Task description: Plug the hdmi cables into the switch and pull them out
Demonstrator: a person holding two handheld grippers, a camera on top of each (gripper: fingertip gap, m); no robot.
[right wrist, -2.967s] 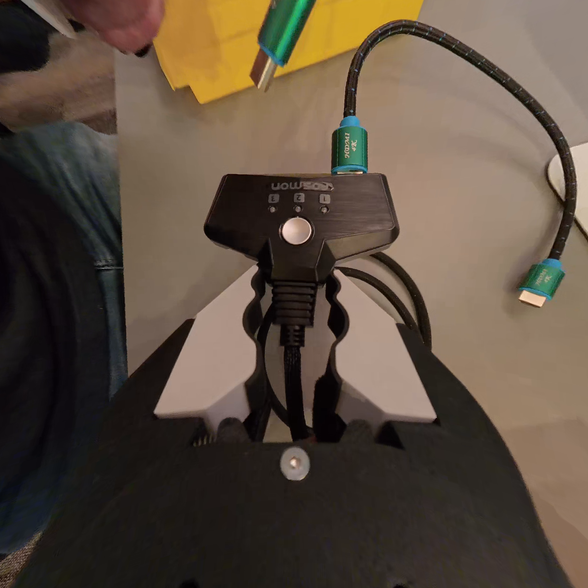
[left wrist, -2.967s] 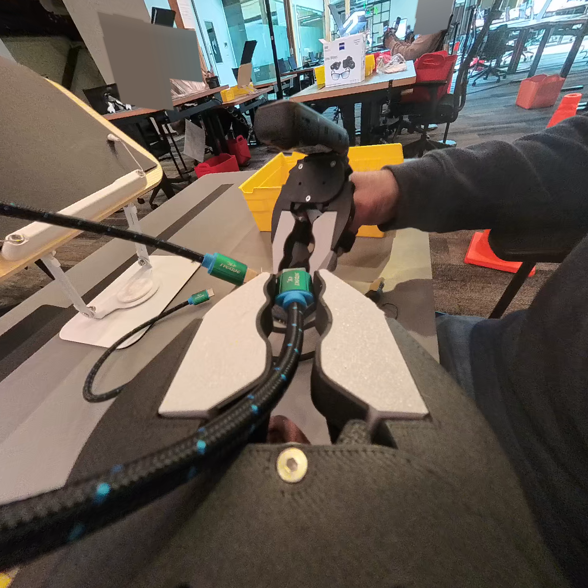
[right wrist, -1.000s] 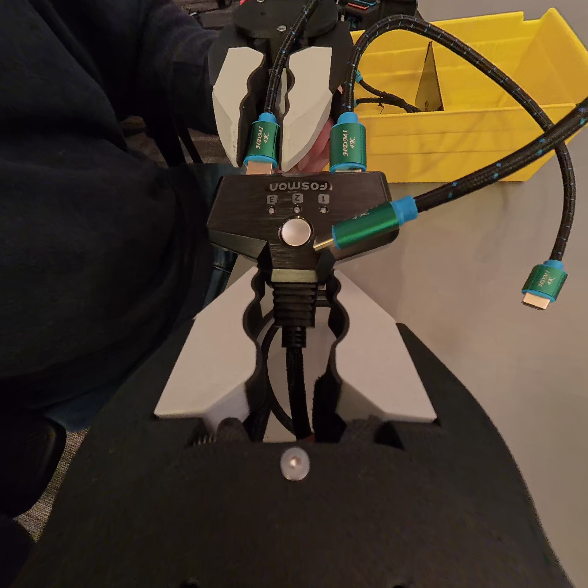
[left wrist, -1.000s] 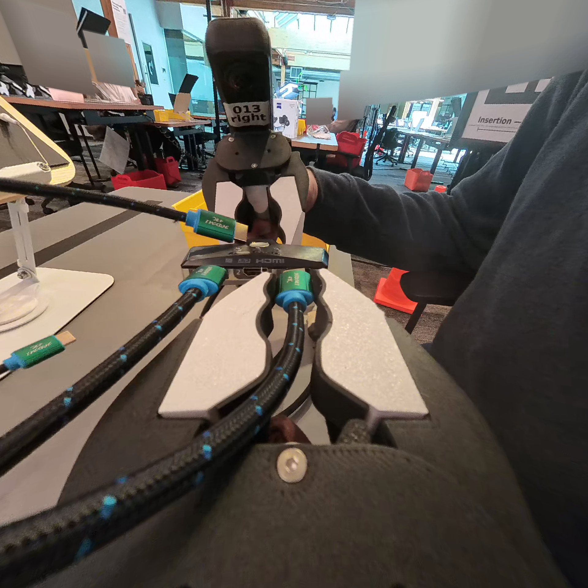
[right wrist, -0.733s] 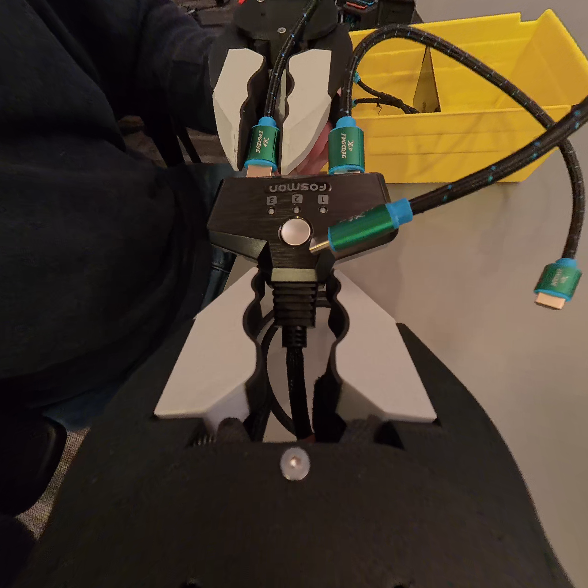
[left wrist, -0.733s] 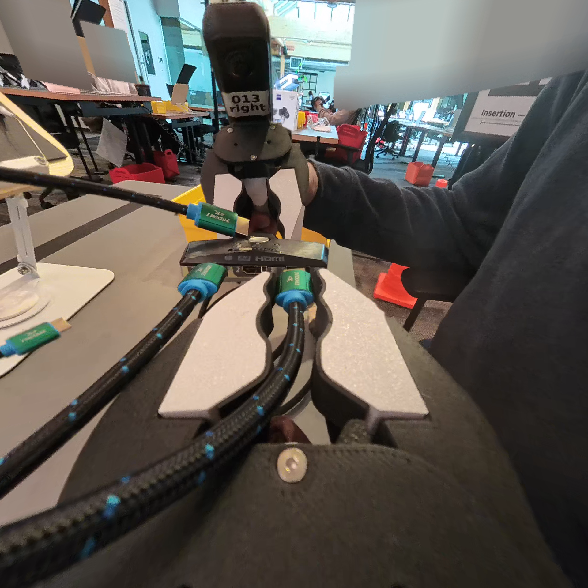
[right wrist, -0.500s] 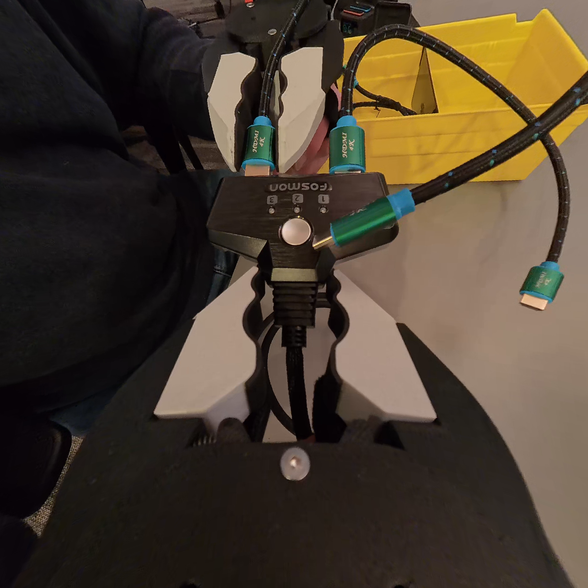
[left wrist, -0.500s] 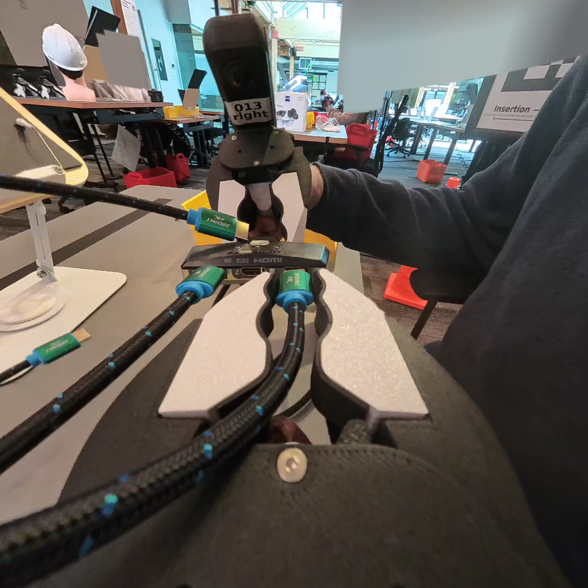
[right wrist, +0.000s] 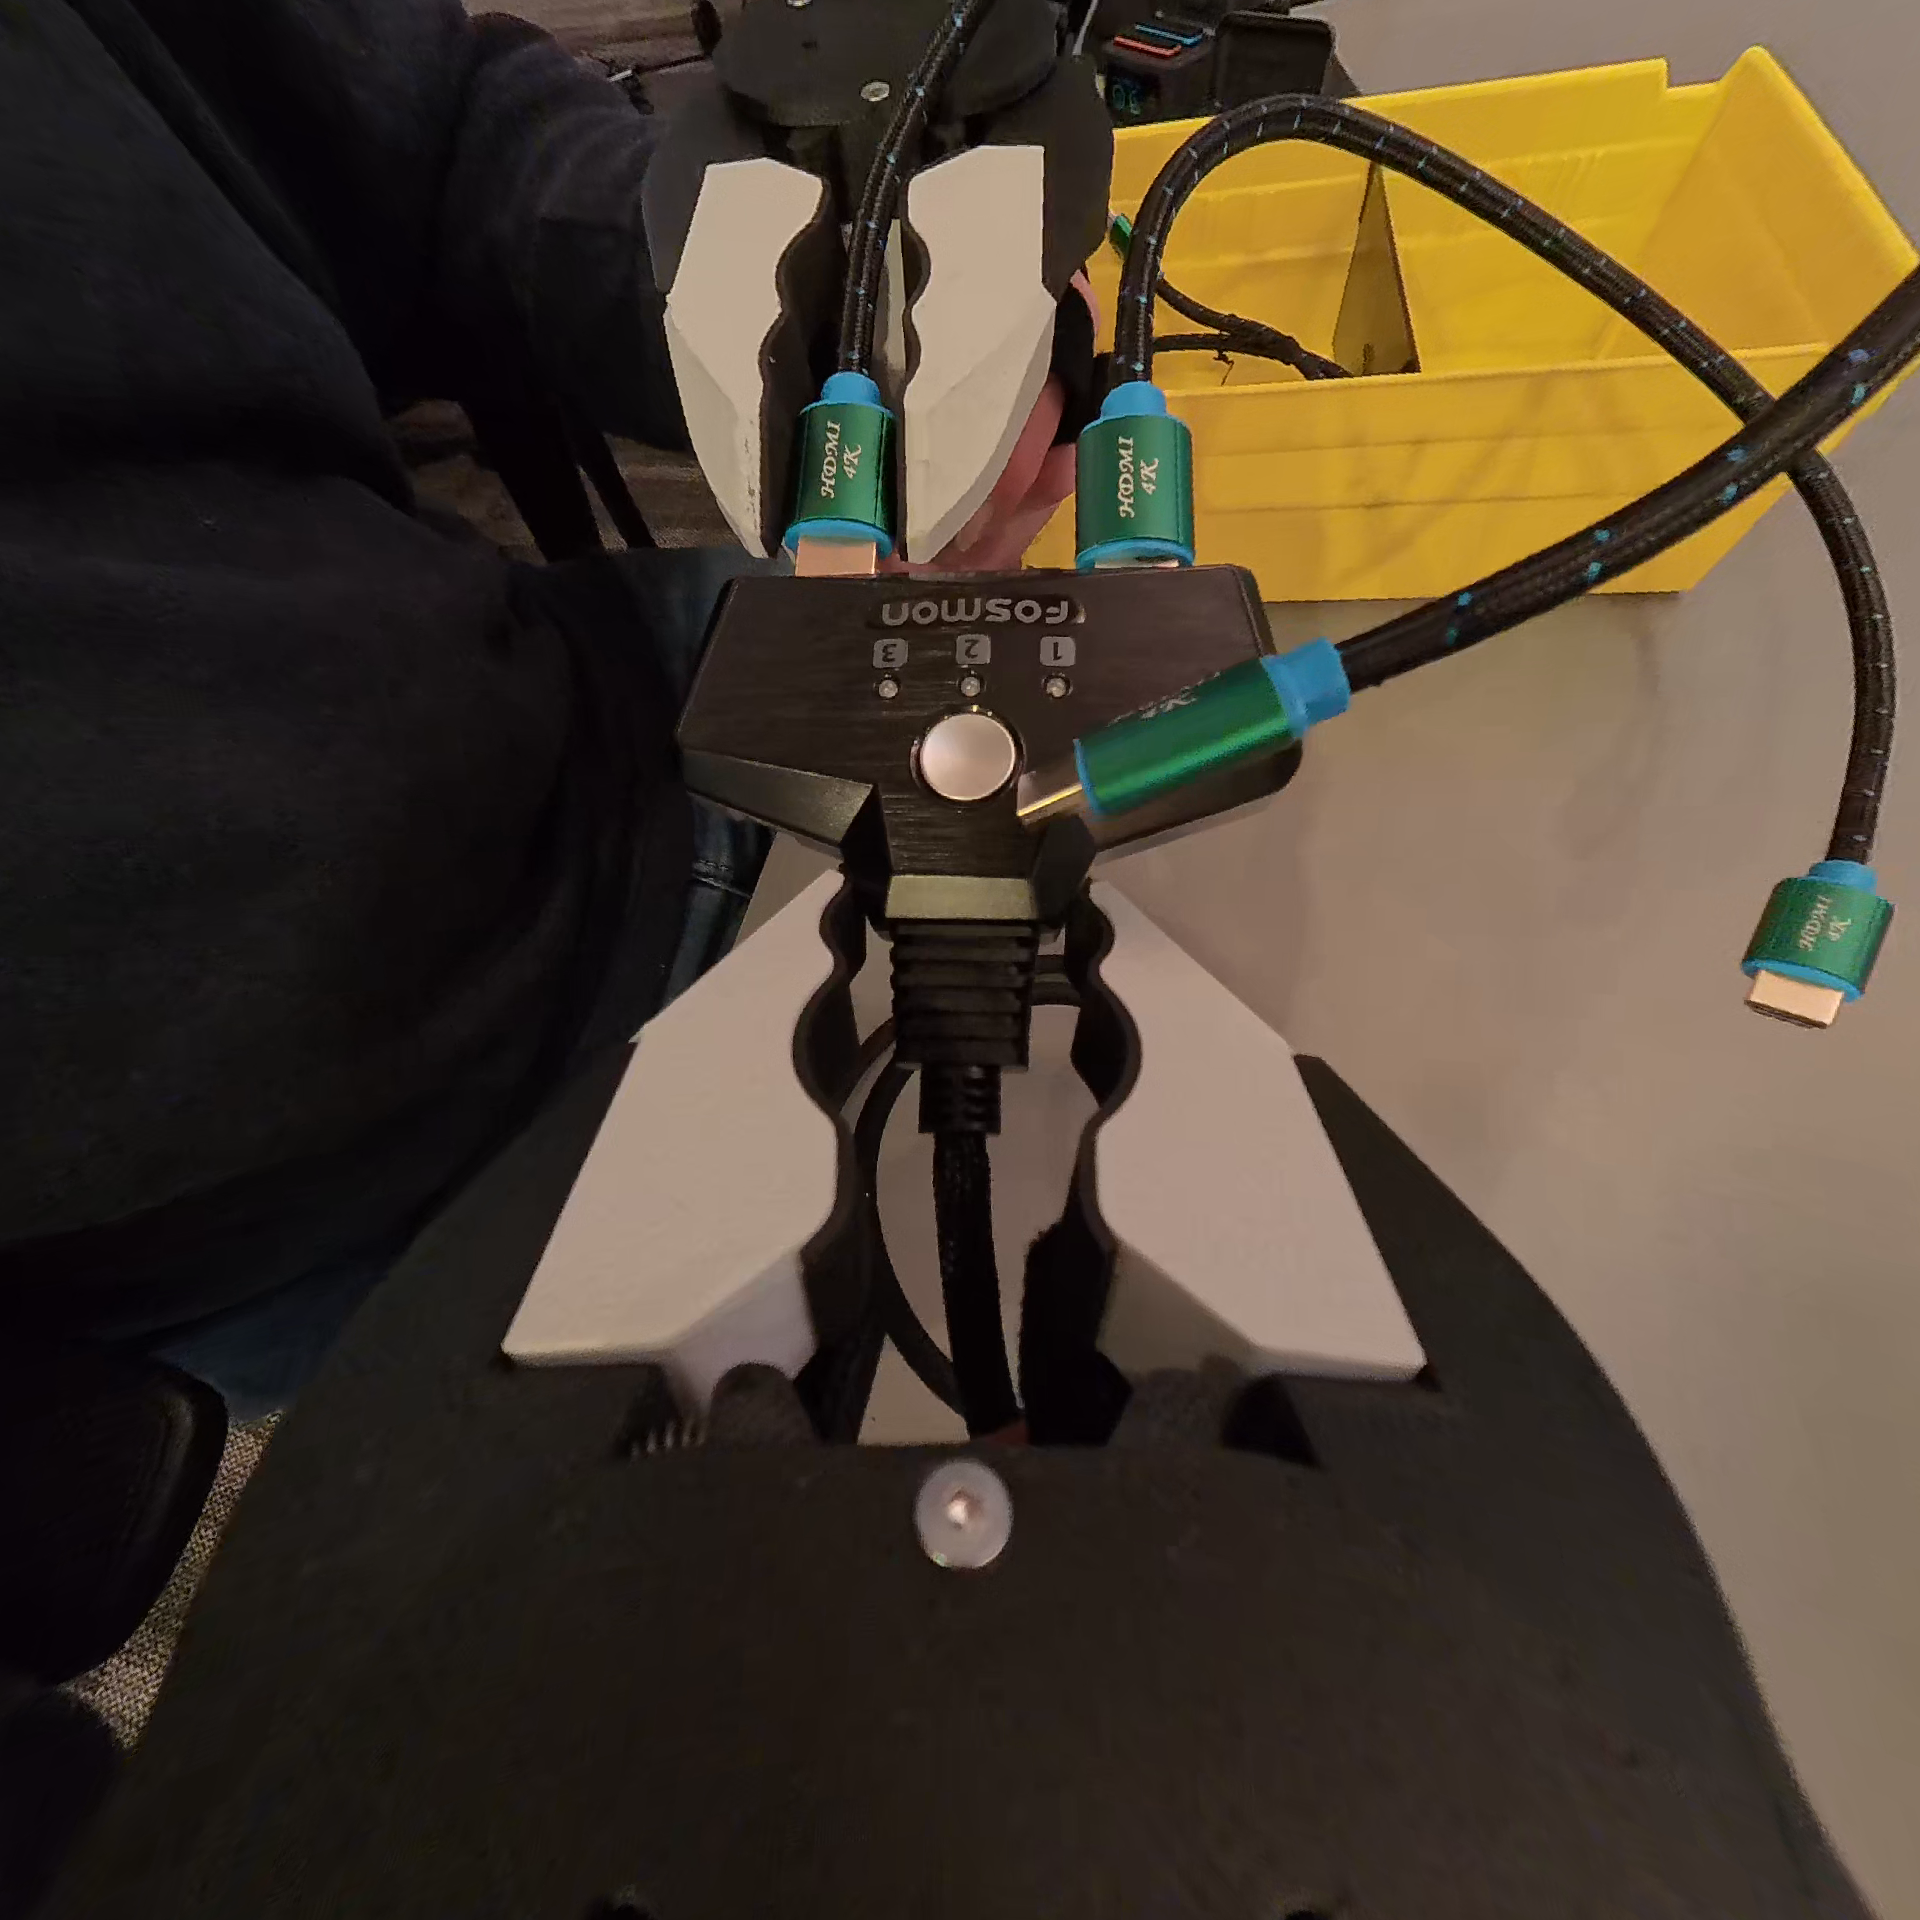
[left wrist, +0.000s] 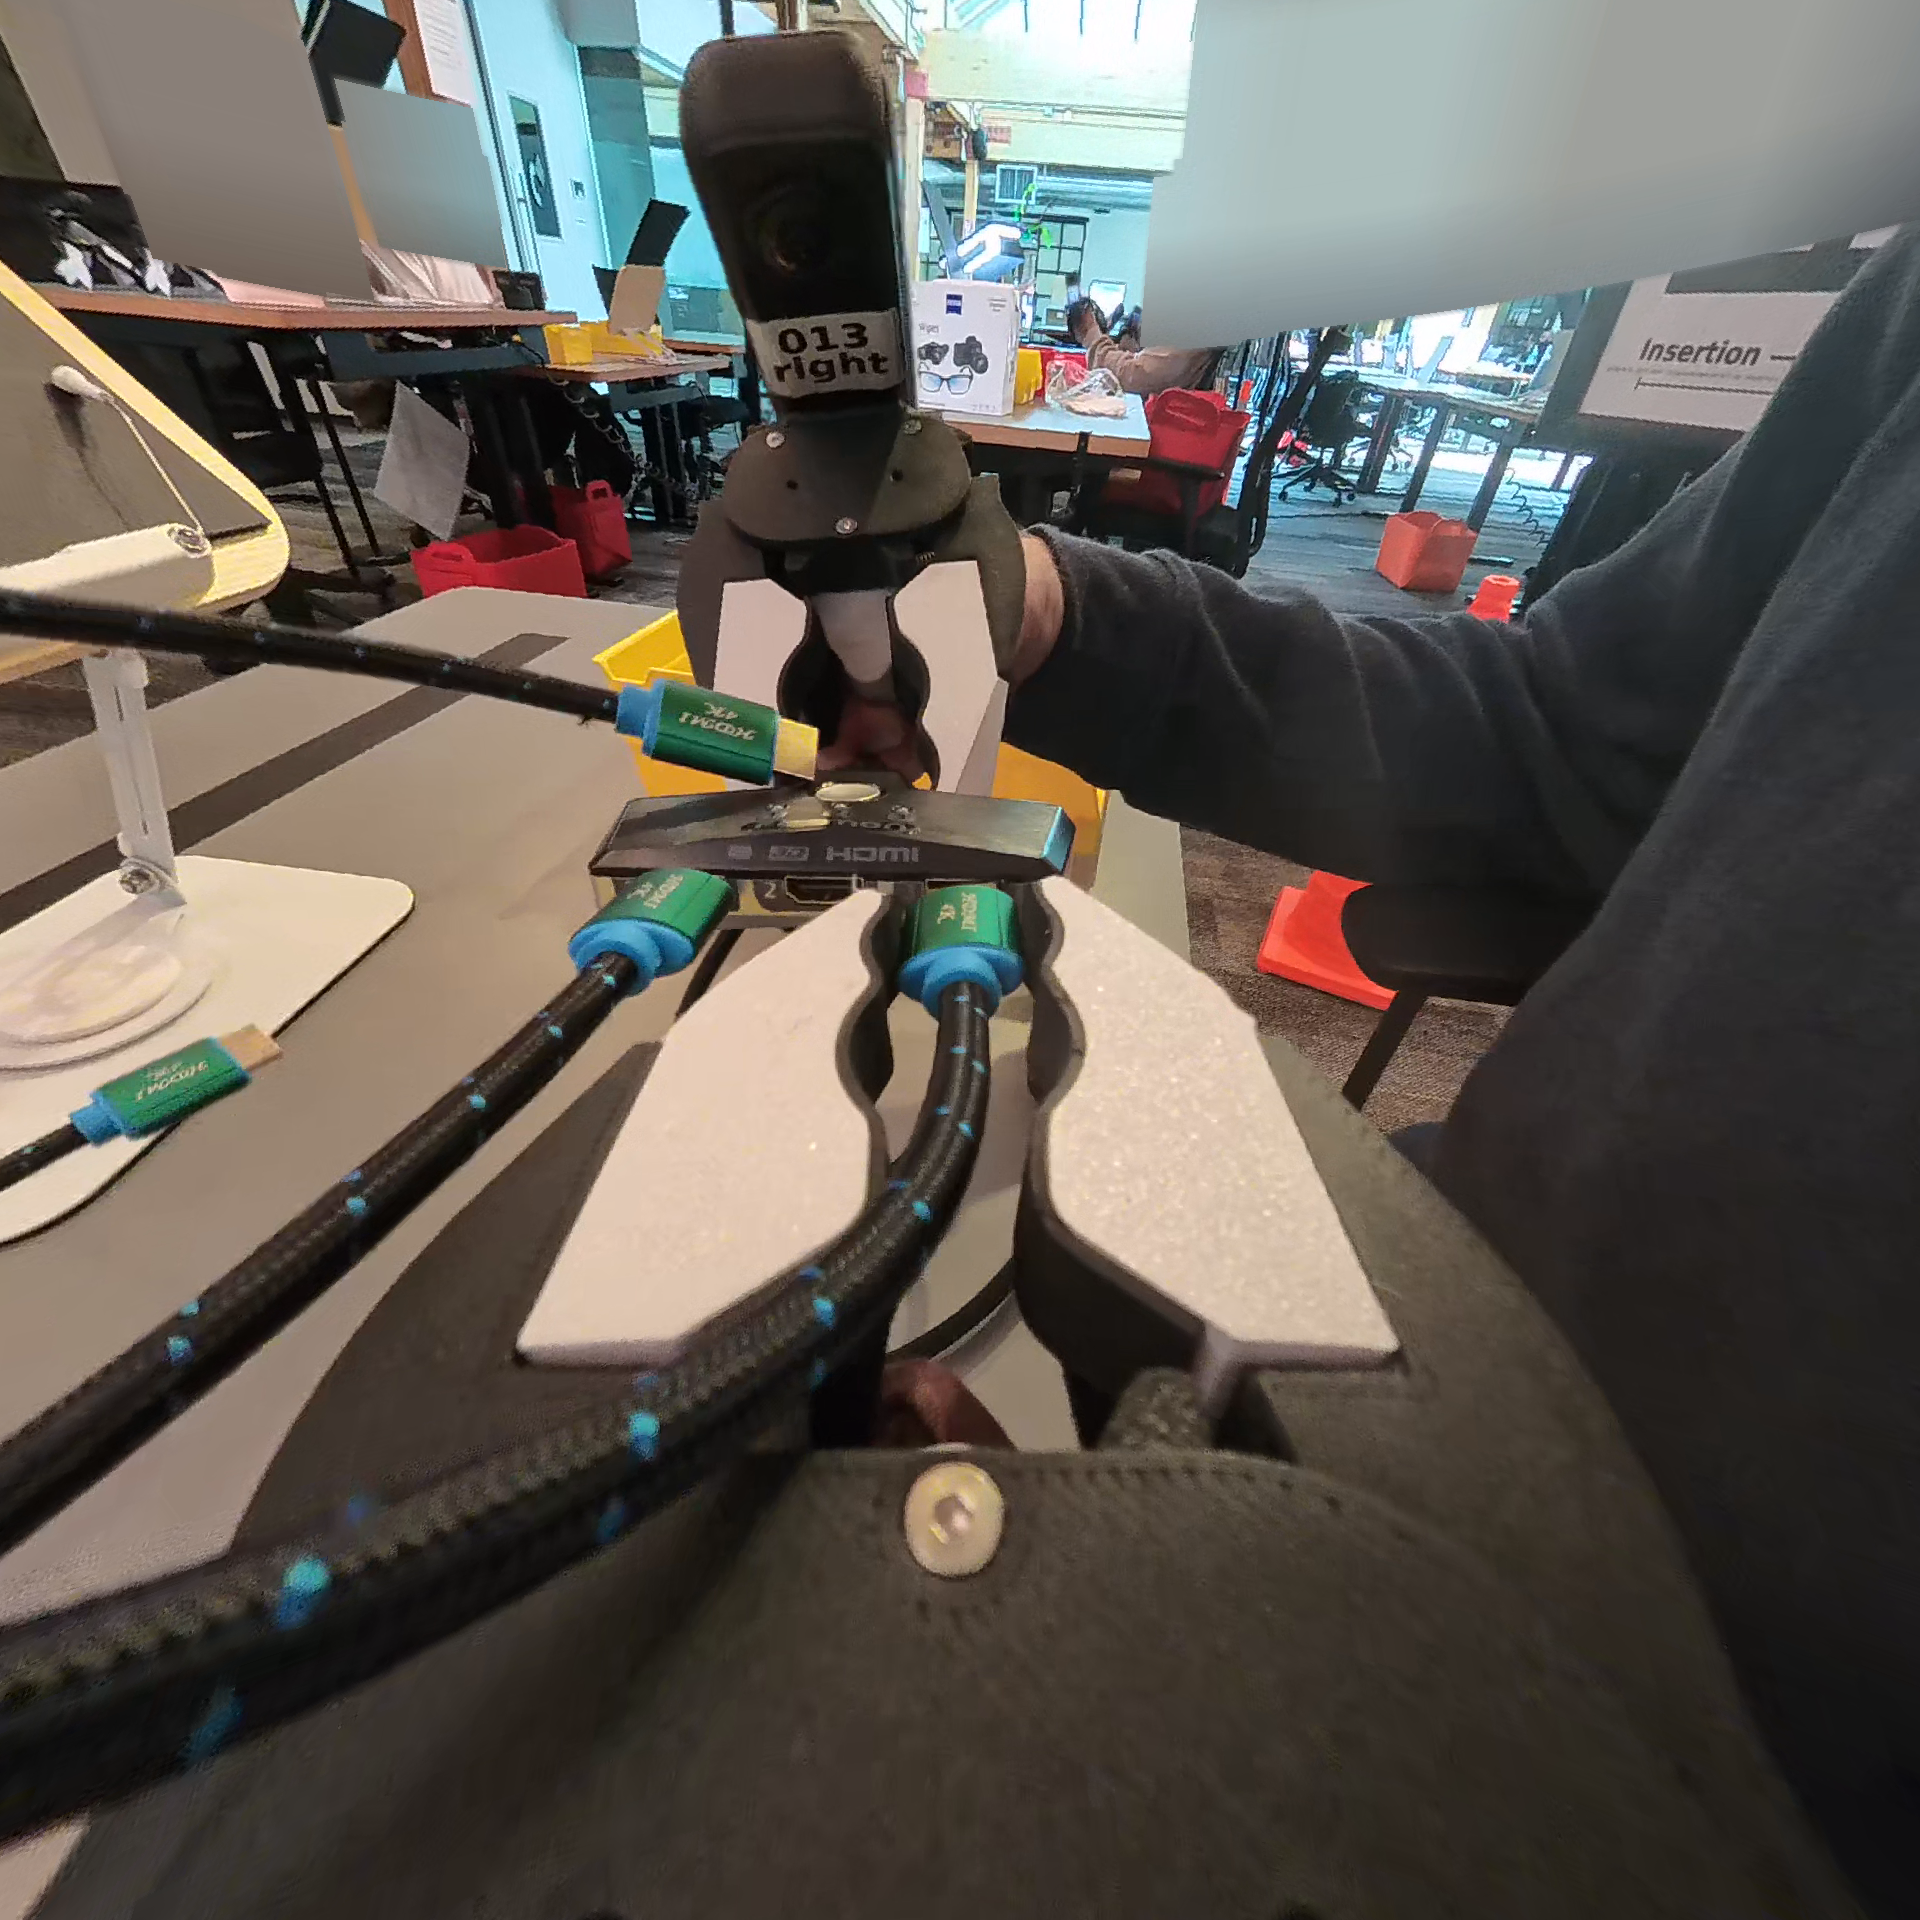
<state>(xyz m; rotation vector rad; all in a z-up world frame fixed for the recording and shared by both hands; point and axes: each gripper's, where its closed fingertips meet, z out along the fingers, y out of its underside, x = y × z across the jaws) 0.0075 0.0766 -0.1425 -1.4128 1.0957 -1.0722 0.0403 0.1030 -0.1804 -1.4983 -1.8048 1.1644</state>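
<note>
The black HDMI switch (right wrist: 966, 644) is held in the air by my right gripper (right wrist: 961, 914), which is shut on the ribbed boot of its own cable (right wrist: 961, 987). My left gripper (left wrist: 961, 914) is shut on a green HDMI plug (left wrist: 961, 925) at the switch's third port, and the plug's gold tip (right wrist: 836, 561) still shows. A second green plug (right wrist: 1132, 488) sits in the first port. The middle port (left wrist: 816, 889) is empty. A loose third plug (right wrist: 1195, 738) lies across the top of the switch. The switch also shows in the left wrist view (left wrist: 831, 831).
A yellow bin (right wrist: 1507, 436) with cables in it stands on the grey table (right wrist: 1507, 1091) behind the switch. A free plug (right wrist: 1813, 940) hangs at the right. Another plug (left wrist: 166, 1091) lies on a white stand base (left wrist: 260, 935). A person's dark sleeve (left wrist: 1351, 707) is close by. The left gripper's tips are roughly 7 centimeters from the right gripper's.
Both grippers and the switch have shifted slightly together. Both grips are the same, and the plug at the third port still shows its gold tip.
</note>
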